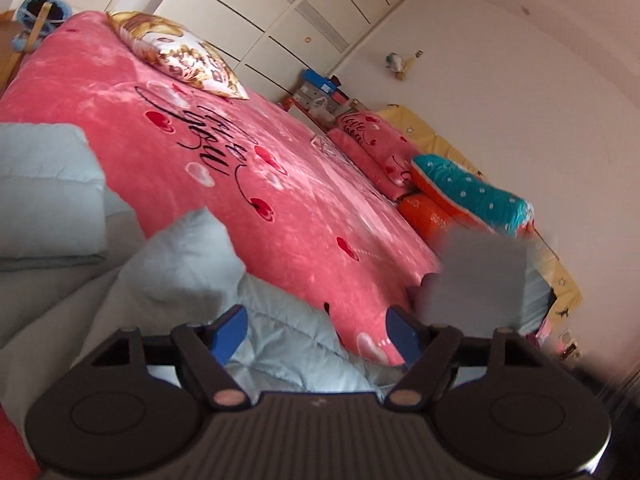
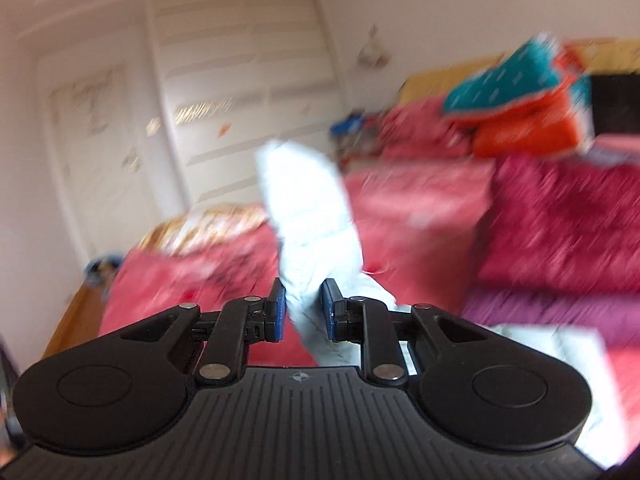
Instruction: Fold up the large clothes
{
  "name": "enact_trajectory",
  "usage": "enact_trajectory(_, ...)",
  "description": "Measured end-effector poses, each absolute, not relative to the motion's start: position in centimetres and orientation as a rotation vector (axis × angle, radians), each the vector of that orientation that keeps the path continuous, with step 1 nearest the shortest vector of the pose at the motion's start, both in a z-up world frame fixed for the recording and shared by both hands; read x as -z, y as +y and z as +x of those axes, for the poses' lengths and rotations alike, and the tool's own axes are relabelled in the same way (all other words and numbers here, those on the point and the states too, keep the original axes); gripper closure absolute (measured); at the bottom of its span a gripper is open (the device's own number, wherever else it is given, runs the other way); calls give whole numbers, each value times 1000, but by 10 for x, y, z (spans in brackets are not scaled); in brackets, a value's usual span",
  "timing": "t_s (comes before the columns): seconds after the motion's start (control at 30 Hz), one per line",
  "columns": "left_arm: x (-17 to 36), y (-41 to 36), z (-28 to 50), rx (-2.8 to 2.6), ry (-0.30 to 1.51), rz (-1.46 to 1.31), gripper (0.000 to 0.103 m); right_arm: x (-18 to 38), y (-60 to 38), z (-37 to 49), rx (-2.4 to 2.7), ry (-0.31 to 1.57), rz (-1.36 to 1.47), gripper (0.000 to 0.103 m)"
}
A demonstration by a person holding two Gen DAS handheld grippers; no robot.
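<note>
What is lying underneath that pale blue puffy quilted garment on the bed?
The pale blue quilted garment lies on a pink fleece blanket printed with red hearts and black script. What the blanket covers beneath it cannot be seen.

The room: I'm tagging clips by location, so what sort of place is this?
Most likely a home bedroom: a bed under a pink blanket, pillows on it, and white wardrobe doors along the wall.

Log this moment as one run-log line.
left gripper: open, over garment | right gripper: shut on garment, lifted | bed: pink blanket | right view: blurred
</note>
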State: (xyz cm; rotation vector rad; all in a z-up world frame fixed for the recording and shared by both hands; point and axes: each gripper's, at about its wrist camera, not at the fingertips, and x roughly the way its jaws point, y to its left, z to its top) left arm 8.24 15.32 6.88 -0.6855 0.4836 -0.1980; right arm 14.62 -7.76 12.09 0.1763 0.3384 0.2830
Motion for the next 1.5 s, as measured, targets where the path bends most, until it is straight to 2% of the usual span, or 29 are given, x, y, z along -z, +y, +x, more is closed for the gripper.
enact_trajectory(0.27,-66,154,84,203,493,-671,26,-47,-29,150,-391,550,97,79)
enact_trajectory(0.47,-59,144,91,235,574,-606,23,-43,-19,127,-419,608,98,79)
enact_trajectory(0.6,-51,128,101,223,647,-502,22,-48,-28,105,-392,614,98,72)
enact_trajectory(0.63,-49,126,103,213,656,-485,22,-46,-32,103,-379,616,94,69)
enact_trajectory(0.7,-47,124,107,203,668,-482,22,-48,-39,98,-351,617,80,53)
enact_trajectory(0.73,-46,123,108,207,673,-487,22,-48,-44,96,-337,617,72,37)
enact_trajectory(0.77,-45,121,110,213,679,-486,22,-48,-49,91,-322,615,62,29)
enact_trajectory(0.8,-44,118,111,215,685,-475,23,-48,-54,84,-304,613,48,27)
enact_trajectory(0.83,-43,115,111,213,690,-454,25,-49,-60,77,-280,613,31,23)
enact_trajectory(0.87,-42,112,111,210,694,-431,33,-50,-66,73,-251,610,18,19)
enact_trajectory(0.93,-40,109,112,204,708,-406,41,-44,-84,57,-159,590,8,13)
enact_trajectory(1.03,-39,107,113,194,716,-405,49,-42,-116,56,-30,571,75,4)
enact_trajectory(1.1,-38,105,113,196,719,-403,59,-43,-137,56,57,574,110,3)
enact_trajectory(1.17,-38,104,112,198,715,-410,77,-41,-157,61,141,587,159,3)
enact_trajectory(1.27,-39,105,110,206,702,-439,96,-32,-181,77,196,630,294,2)
enact_trajectory(1.5,-44,110,107,209,664,-474,100,-12,-198,99,242,623,453,2)
